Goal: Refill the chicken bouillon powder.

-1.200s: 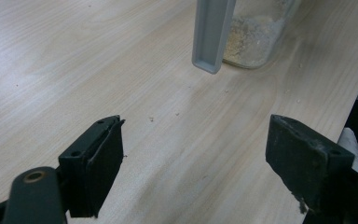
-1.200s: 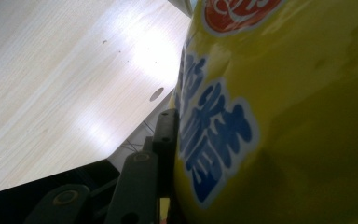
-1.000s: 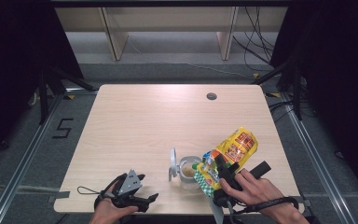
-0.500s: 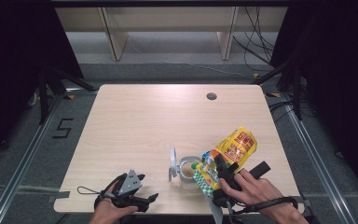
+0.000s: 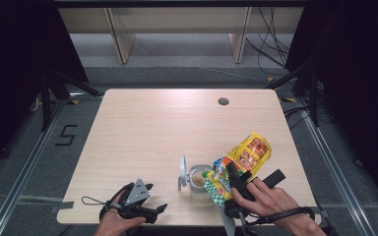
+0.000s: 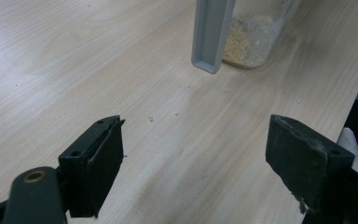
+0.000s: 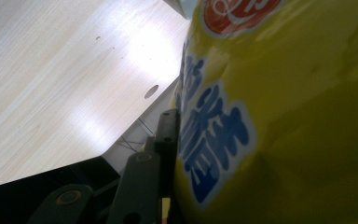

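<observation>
Yellow snack bag (image 5: 246, 156), clamped in the right gripper (image 5: 232, 178), tilted mouth-down over the glass jar (image 5: 197, 179) just left; left gripper (image 5: 150, 212) gaped empty.

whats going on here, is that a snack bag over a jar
A person works at a wooden table with a gripper in each hand. The right gripper is shut on a yellow snack bag, tilted with its lower end at the mouth of an open clear jar, whose grey lid stands flipped up. The jar holds some pale crumbs. The left gripper rests open near the table's front edge, holding nothing.
</observation>
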Motion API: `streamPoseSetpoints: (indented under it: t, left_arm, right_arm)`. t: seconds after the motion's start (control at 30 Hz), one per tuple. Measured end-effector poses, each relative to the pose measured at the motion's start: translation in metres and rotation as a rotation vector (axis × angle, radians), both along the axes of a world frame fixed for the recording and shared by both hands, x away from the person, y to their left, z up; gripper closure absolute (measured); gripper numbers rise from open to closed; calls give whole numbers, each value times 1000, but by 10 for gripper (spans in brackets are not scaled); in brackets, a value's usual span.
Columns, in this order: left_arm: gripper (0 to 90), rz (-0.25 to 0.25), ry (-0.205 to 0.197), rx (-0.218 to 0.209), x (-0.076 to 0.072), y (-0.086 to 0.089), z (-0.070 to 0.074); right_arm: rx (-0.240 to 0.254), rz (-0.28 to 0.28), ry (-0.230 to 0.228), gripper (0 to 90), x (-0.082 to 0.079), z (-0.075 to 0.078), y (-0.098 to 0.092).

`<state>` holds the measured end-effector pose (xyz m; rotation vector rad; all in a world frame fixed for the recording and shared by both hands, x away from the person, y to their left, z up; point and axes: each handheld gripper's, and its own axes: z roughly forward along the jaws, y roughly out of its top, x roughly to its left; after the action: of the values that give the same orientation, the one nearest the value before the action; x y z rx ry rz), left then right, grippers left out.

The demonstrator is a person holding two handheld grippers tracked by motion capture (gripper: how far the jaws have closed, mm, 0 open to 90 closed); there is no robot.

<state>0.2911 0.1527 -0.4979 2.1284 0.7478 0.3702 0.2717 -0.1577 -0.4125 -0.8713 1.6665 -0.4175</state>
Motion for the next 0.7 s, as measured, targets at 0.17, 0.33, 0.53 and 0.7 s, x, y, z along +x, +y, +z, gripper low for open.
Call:
streamPoseSetpoints:
  t: [0.17,0.33,0.53,0.7]
  left_arm:
    - [189,-1,1,-6,0,0,0]
    - [189,2,0,-7,0,0,0]
    - [189,10,3,-27,-1,-1,-1]
    - [189,2,2,-12,0,-1,-1]
  right_arm:
    - [5,19,13,715,2,0,-1]
    - [-2,-7,25,716,1,1,0]
    - [-9,-23,26,717,0,1,0]
    - [-13,-30,38,718,0,2,0]
